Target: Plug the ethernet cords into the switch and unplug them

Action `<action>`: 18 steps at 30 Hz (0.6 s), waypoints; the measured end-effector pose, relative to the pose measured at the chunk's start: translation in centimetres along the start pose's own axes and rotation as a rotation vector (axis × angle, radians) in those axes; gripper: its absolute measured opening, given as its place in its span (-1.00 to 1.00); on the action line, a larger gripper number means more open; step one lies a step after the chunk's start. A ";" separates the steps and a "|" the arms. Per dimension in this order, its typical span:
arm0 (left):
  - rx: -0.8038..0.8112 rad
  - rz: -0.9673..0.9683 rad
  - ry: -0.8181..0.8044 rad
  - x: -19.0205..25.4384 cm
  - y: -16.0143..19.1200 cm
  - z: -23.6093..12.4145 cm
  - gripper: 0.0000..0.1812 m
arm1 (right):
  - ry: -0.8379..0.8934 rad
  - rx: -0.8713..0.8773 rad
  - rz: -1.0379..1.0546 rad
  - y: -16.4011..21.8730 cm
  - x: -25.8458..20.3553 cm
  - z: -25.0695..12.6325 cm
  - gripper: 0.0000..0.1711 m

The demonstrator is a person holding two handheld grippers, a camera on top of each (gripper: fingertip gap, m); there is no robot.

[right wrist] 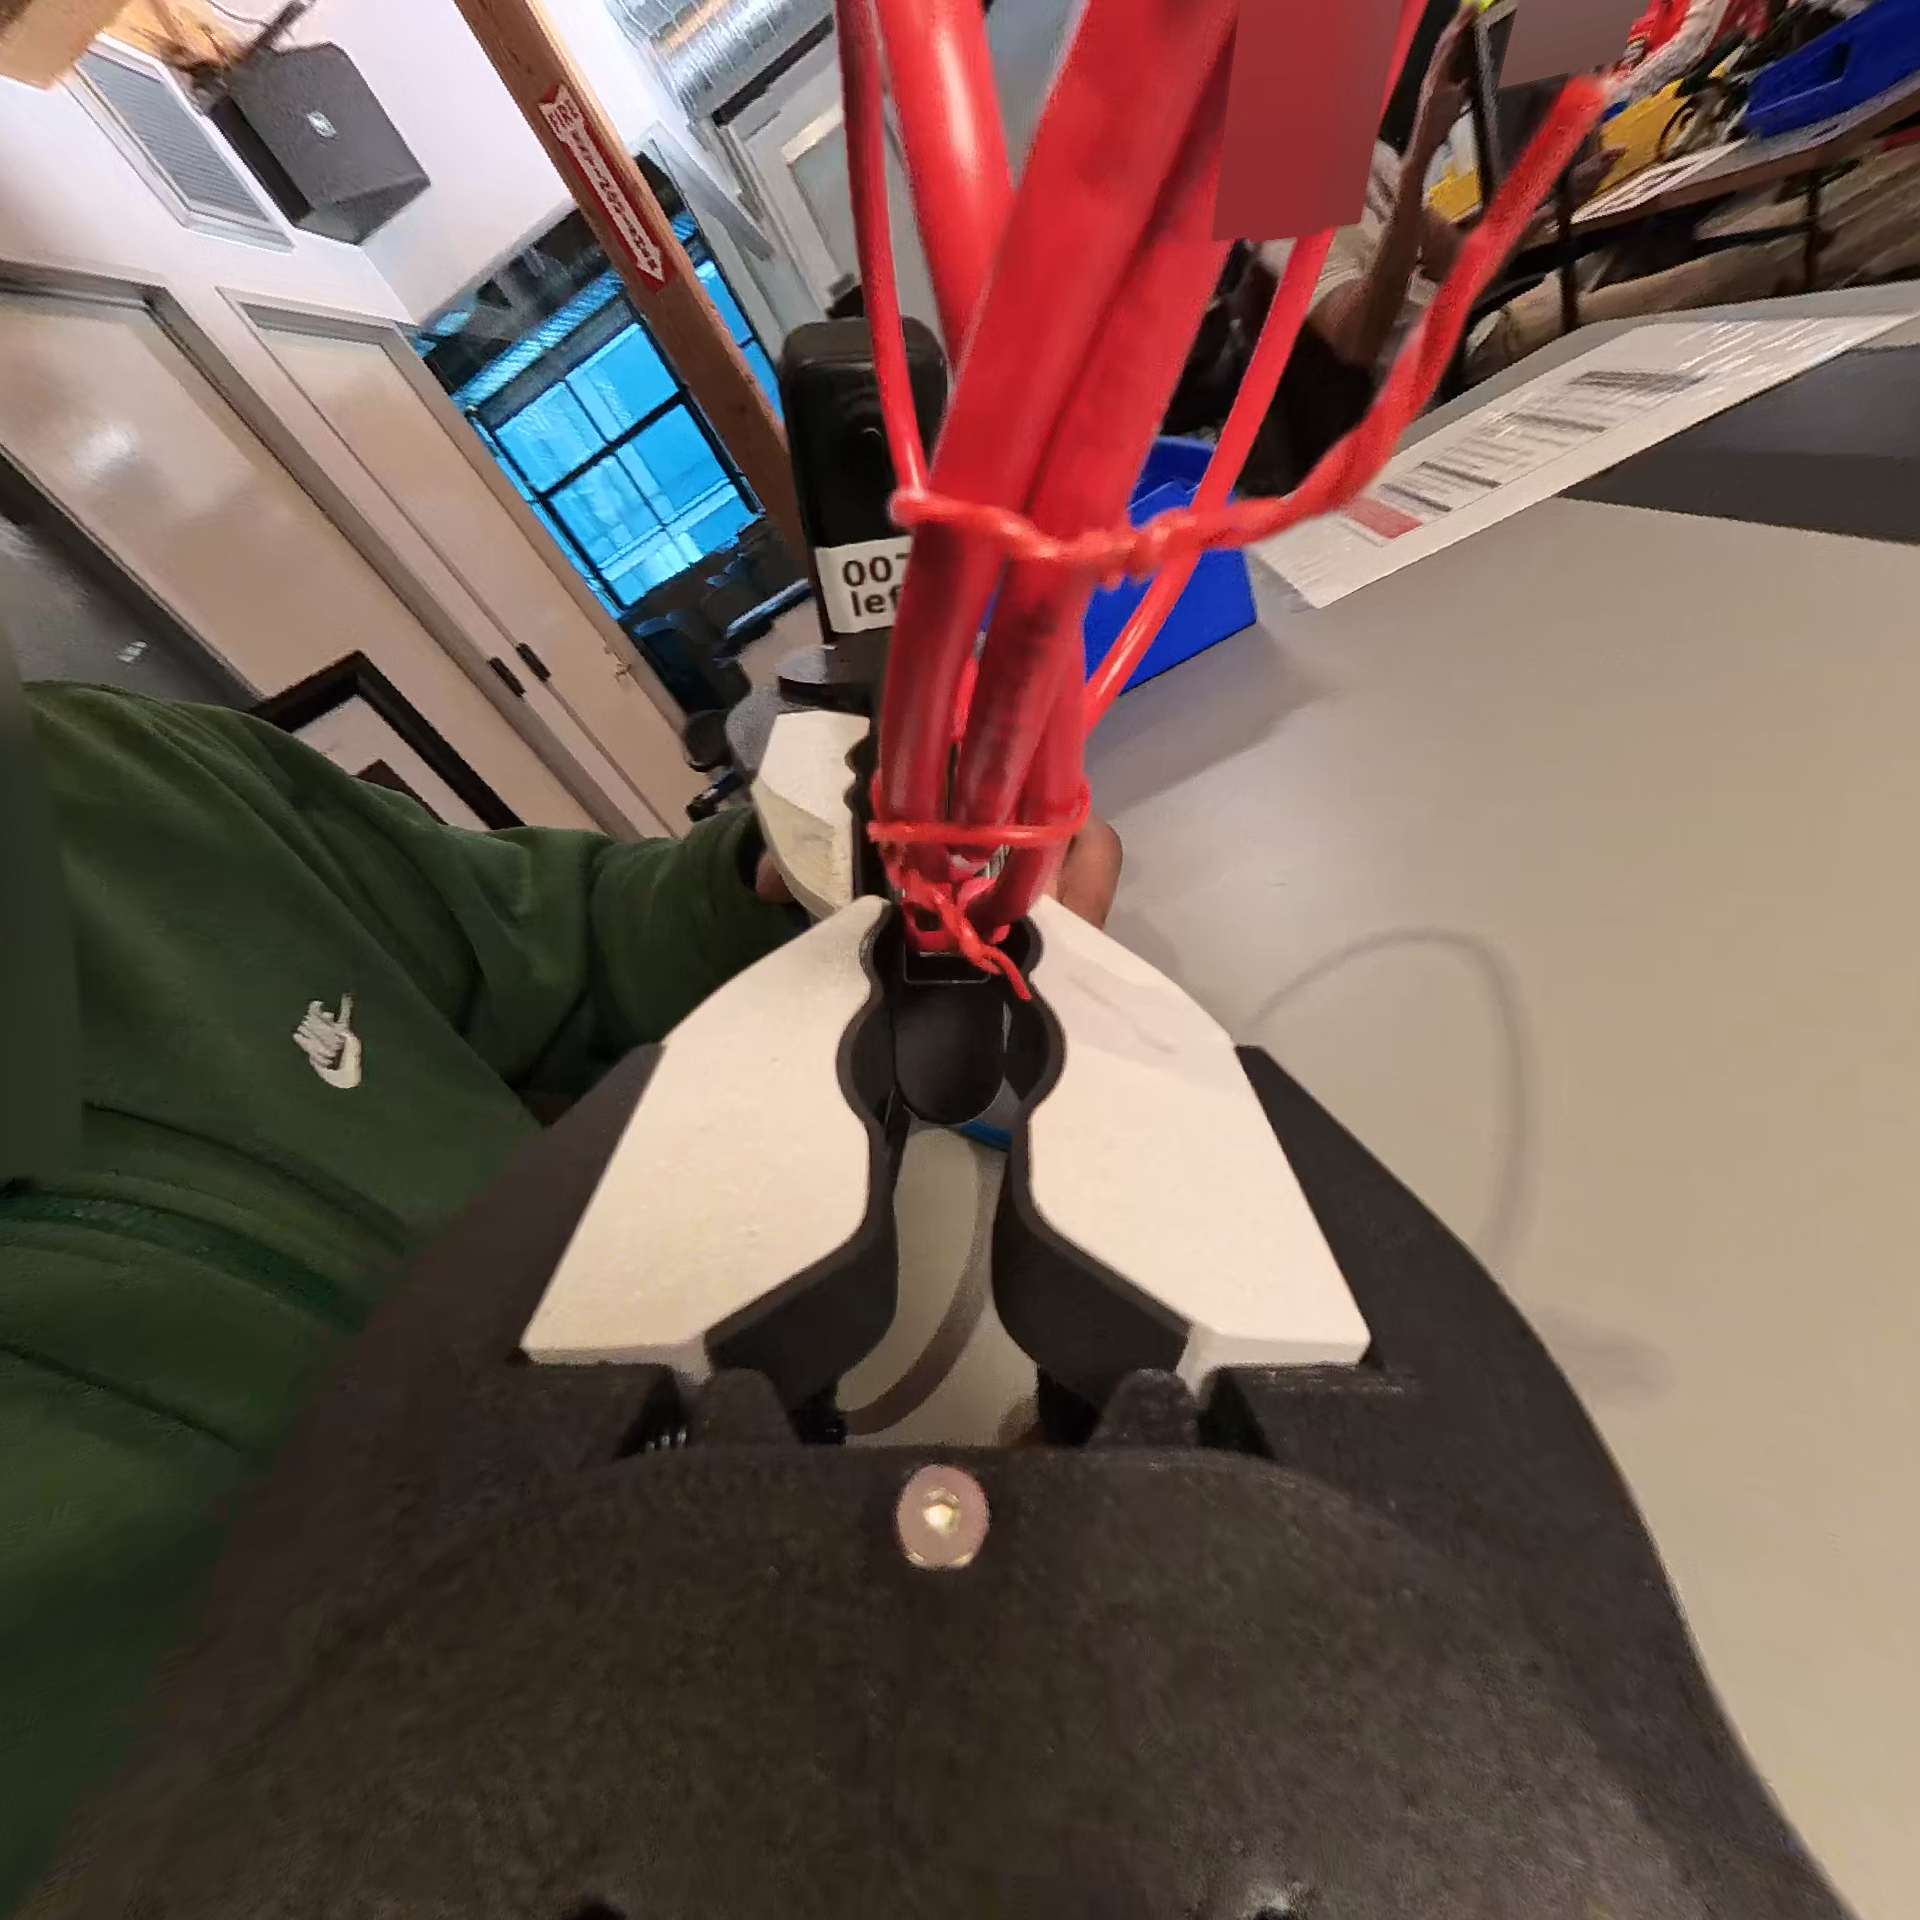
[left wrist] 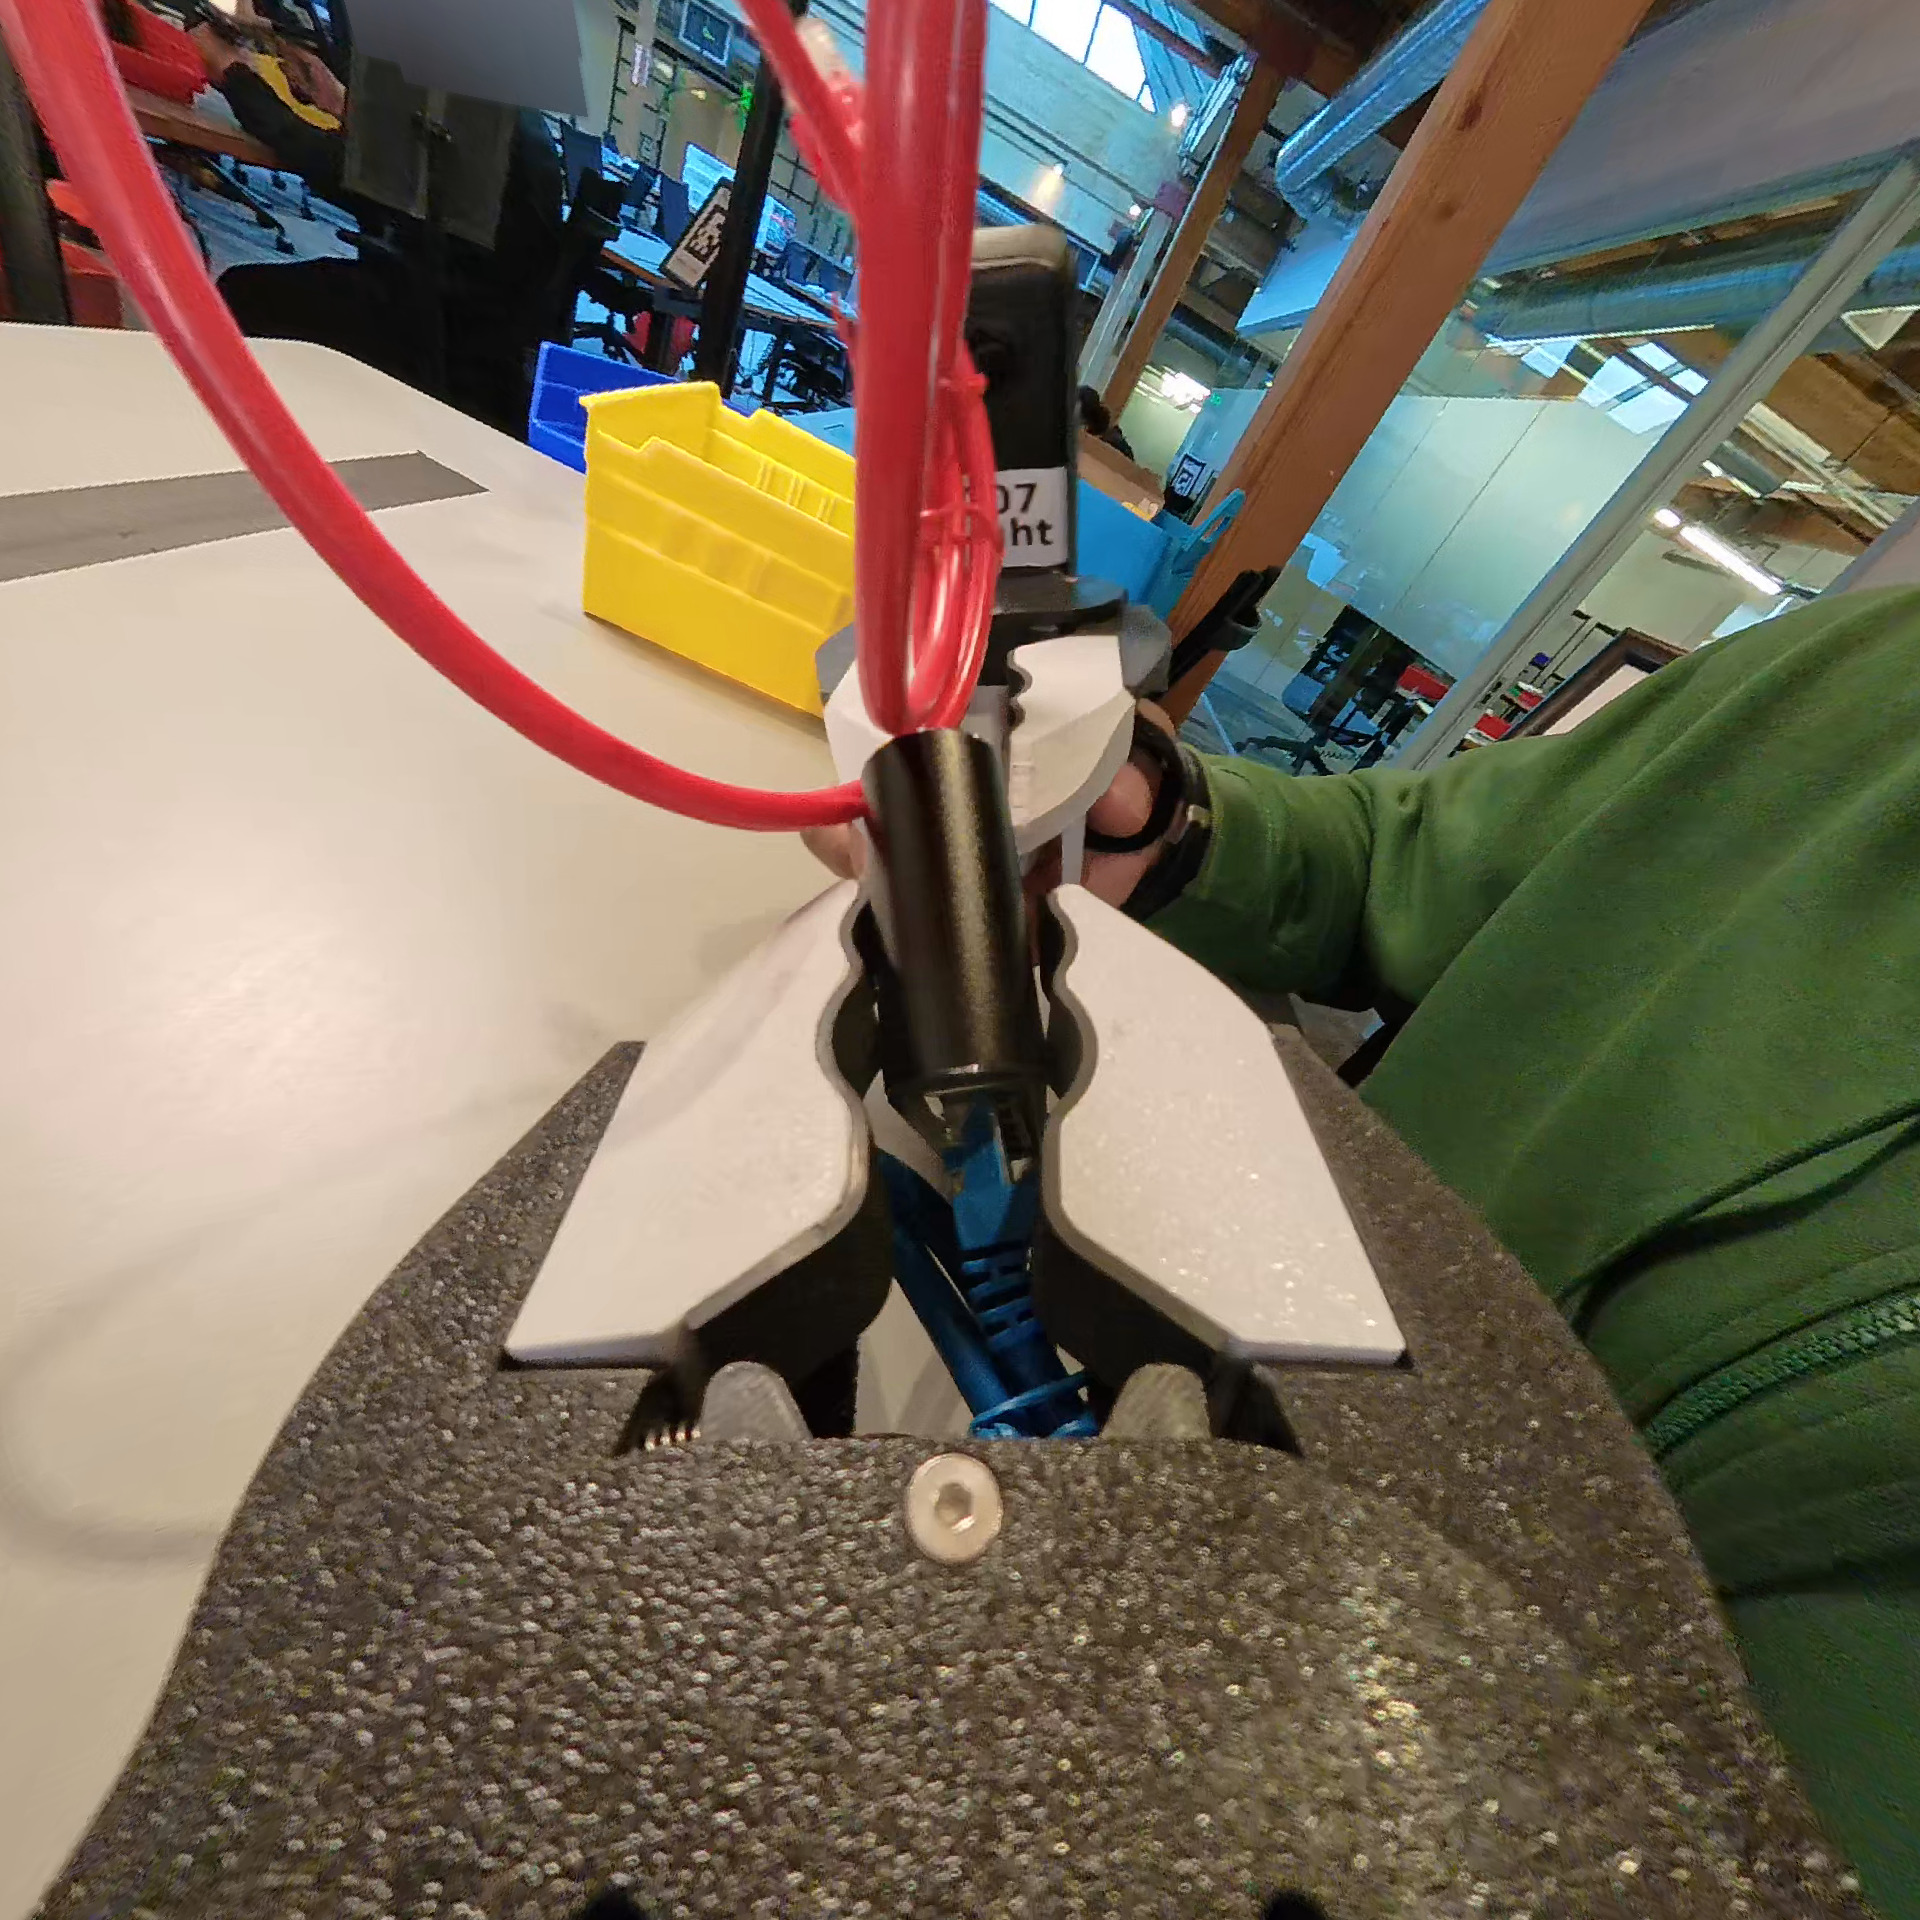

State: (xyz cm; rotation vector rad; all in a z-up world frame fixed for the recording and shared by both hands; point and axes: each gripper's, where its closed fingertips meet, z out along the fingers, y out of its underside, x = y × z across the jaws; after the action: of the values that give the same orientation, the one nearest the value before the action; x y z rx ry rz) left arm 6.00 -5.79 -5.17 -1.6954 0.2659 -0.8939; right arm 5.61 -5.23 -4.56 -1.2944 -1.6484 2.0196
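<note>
A black cylindrical coupler, the switch (left wrist: 951, 914), is held in the air over the table. A blue ethernet cord (left wrist: 997, 1299) is plugged into its near end. A tied bundle of red cord (left wrist: 914, 416) comes out of its far end. My left gripper (left wrist: 951, 899) is shut on the coupler's middle. My right gripper (left wrist: 977, 743) faces it and is closed around the coupler's red-cord end. In the right wrist view, the right gripper (right wrist: 953, 920) is shut on the black coupler (right wrist: 945, 1060), with the red bundle (right wrist: 997, 623) just beyond its tips.
A yellow bin (left wrist: 717, 551) and a blue bin (left wrist: 566, 400) stand on the pale table (left wrist: 312, 987) behind the grippers. A printed sheet (right wrist: 1558, 426) lies at the table's far edge. A person's green sleeve (left wrist: 1558, 883) is close on the right. The tips of both grippers are at nearly the same place.
</note>
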 end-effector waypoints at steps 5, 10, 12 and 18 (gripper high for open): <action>-0.011 0.072 -0.007 0.3 -0.1 -0.1 -0.69 | 0.075 0.035 -0.165 -0.7 -0.5 0.0 -0.81; -0.010 0.087 0.037 1.2 -0.2 0.1 -0.68 | 0.054 0.049 -0.199 -1.2 -1.4 -0.3 -0.83; -0.012 0.088 0.015 0.9 -0.1 0.2 -0.68 | 0.059 0.067 -0.150 -1.3 -1.2 -0.3 -0.83; 0.007 0.072 0.018 0.9 -0.3 0.1 -0.69 | 0.112 0.111 -0.156 -1.7 -1.1 -0.2 -0.83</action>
State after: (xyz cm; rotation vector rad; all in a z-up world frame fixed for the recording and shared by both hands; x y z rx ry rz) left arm 6.59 -6.15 -4.50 -1.6616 0.3337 -0.8556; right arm 5.81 -5.26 -2.50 -1.1796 -1.5151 1.8830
